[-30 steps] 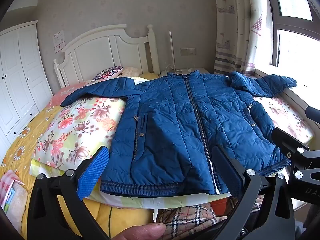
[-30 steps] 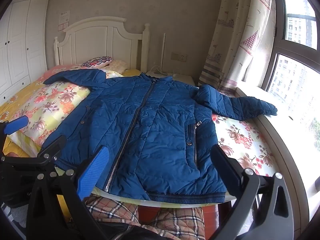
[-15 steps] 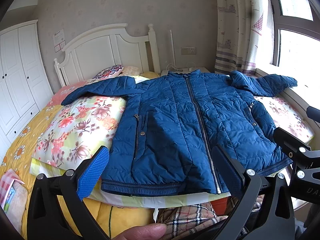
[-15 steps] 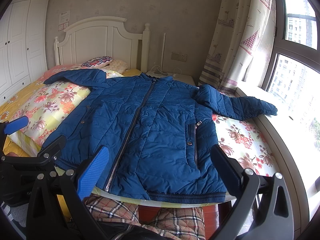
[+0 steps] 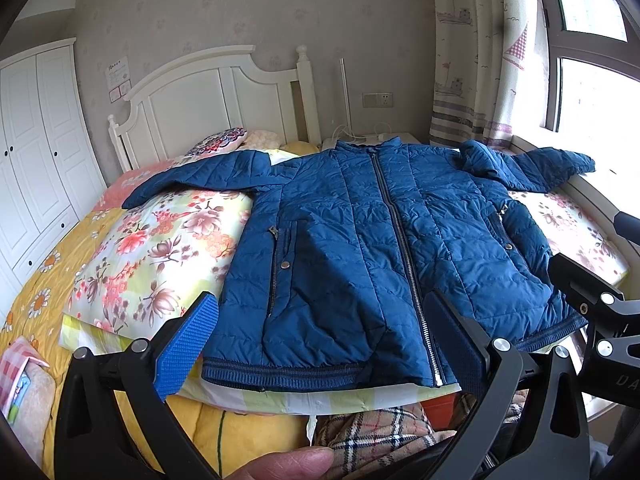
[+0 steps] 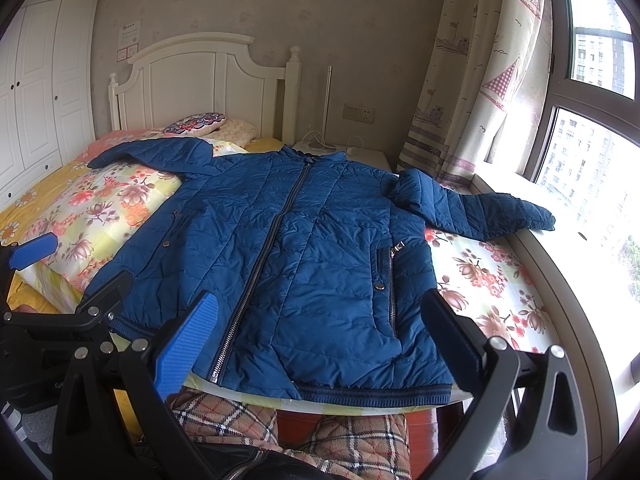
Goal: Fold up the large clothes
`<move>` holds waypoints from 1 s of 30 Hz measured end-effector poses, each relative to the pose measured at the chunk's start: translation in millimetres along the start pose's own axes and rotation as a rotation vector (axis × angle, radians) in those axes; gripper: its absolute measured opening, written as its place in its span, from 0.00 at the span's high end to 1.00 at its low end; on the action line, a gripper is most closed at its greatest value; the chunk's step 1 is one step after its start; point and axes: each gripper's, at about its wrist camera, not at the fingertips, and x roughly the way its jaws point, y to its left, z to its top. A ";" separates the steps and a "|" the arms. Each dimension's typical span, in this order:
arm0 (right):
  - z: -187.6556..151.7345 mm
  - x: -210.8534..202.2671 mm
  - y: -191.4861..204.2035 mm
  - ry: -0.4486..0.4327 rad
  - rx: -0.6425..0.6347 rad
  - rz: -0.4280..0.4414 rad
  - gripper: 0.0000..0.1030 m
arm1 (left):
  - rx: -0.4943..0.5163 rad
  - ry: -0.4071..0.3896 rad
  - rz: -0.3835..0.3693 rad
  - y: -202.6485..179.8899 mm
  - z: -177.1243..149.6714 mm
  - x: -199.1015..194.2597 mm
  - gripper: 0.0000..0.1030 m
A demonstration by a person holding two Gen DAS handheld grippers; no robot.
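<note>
**Jacket spread flat, both grippers empty**

The dark blue quilted zip-up jacket (image 5: 360, 248) lies front-up, sleeves outstretched, on the floral quilt (image 5: 160, 248) covering the bed. Left gripper (image 5: 320, 340) and right gripper (image 6: 316, 340) hover near its hem, jaws wide apart, holding nothing.

One blue quilted jacket (image 5: 372, 248) lies on one bed (image 5: 80, 264), with two sleeves spread out, one zip down the middle and two side pockets, each with one snap button. Two claws show, the left claw (image 5: 332, 340) and the right claw (image 6: 324, 340), each with two fingers set wide apart. At the head of the bed are two pillows (image 6: 200, 123), one white headboard (image 6: 196, 80), one wardrobe (image 6: 36, 80), one curtain (image 6: 480, 60), one wall socket (image 6: 359, 113).
</note>
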 end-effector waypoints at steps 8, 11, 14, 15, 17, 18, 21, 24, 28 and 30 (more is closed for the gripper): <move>-0.1 -0.1 -0.2 0.001 0.000 0.000 0.02 | 0.001 0.002 -0.001 -0.4 -2.3 -1.0 0.04; -0.1 0.0 -0.3 0.002 0.000 0.001 0.02 | 0.001 0.003 -0.001 -0.4 -2.7 -0.9 0.04; -0.2 0.1 -0.4 0.001 0.000 0.001 0.02 | 0.002 0.004 -0.001 0.3 -5.2 -0.1 0.04; -0.2 0.0 -0.4 0.001 0.000 0.001 0.02 | 0.001 0.004 -0.001 0.1 -3.9 0.0 0.04; -0.2 0.3 -0.6 0.002 0.000 0.001 0.02 | 0.001 0.005 -0.001 0.2 -4.7 -0.1 0.04; -0.3 0.4 -0.6 0.002 0.000 0.001 0.02 | 0.001 0.005 -0.001 -0.5 -5.3 -0.6 0.04; -0.3 0.3 -0.7 0.002 0.000 0.001 0.02 | 0.001 0.005 -0.001 -0.5 -5.0 -0.4 0.04; -0.1 0.5 -1.2 0.002 0.000 0.001 0.02 | 0.001 0.006 -0.001 -0.4 -5.8 -0.5 0.04; 0.1 0.3 -1.4 0.002 0.001 0.002 0.02 | 0.002 0.007 -0.001 -0.6 -4.7 -0.2 0.04; 0.1 0.4 -1.6 0.002 0.001 0.002 0.02 | 0.002 0.009 -0.003 -2.3 -5.5 0.6 0.04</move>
